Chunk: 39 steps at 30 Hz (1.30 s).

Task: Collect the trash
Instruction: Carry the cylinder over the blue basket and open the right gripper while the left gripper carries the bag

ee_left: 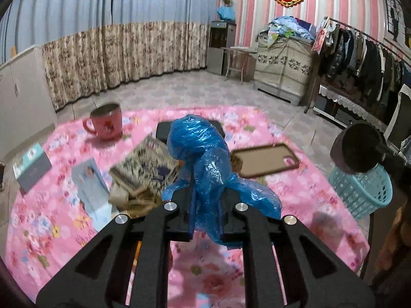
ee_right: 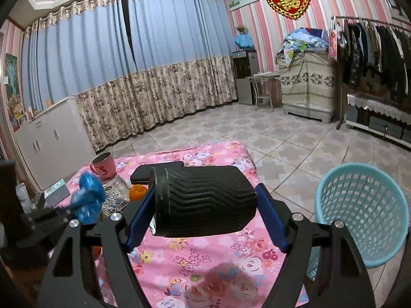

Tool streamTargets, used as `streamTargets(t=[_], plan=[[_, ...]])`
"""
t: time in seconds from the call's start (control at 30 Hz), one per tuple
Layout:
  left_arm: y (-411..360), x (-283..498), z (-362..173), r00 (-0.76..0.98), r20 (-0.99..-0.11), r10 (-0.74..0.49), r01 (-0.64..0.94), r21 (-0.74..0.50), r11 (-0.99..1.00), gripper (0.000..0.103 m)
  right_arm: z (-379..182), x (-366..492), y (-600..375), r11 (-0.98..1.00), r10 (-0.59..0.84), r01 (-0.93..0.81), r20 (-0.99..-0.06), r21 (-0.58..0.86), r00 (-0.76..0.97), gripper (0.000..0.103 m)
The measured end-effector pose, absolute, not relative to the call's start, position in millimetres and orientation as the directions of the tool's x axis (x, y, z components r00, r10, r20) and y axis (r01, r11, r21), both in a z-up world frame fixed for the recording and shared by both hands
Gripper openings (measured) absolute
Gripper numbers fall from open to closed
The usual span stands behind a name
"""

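A crumpled blue plastic bag stands pinched between the fingers of my left gripper, lifted a little above the pink floral tablecloth. The right wrist view shows the same bag at the left, held by the left gripper. My right gripper is shut on a black ribbed cup lying sideways between its blue pads, over the table's right part. The cup also appears at the right of the left wrist view, just above the light blue mesh basket.
The basket stands on the floor beside the table's right edge. On the cloth lie a pink mug, a brown phone case, printed wrappers, a small box, a dark flat object and orange peel.
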<state>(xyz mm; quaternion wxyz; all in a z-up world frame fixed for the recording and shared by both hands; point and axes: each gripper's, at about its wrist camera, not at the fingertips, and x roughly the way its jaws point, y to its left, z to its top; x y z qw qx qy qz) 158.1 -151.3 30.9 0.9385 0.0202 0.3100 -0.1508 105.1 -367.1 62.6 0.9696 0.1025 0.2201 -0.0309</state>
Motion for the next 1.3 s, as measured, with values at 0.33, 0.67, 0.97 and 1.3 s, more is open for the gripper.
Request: streamTargets(t=[0.33, 0.67, 0.97, 1.3], plan=[[-204.8, 164.8, 69.5, 0.794, -0.536, -0.286, 0.345, 0.010, 0.939, 0.011, 70.9, 84.1, -405.5, 0.961, -0.068, 0.168, -0.398, 0.221, 0.915, 0.075], [-281.2, 163.1, 81.8, 0.776, -0.521, -0.356, 0.434, 0.032, 0.900, 0.011, 68.6, 57.9, -479.7, 0.921, -0.226, 0.329, -0.400, 0.210, 0.888, 0.075], [-345.7, 155.4, 79.6, 0.735, -0.522, -0.434, 0.519, 0.020, 0.855, 0.011, 52.3, 47.8, -535.3, 0.872, -0.324, 0.441, -0.426, 0.212, 0.845, 0.074], [-409.2, 157.4, 63.7, 0.684, -0.541, -0.489, 0.595, 0.026, 0.803, 0.011, 32.3, 57.1, -589.4, 0.844, -0.366, 0.499, -0.468, 0.197, 0.804, 0.063]])
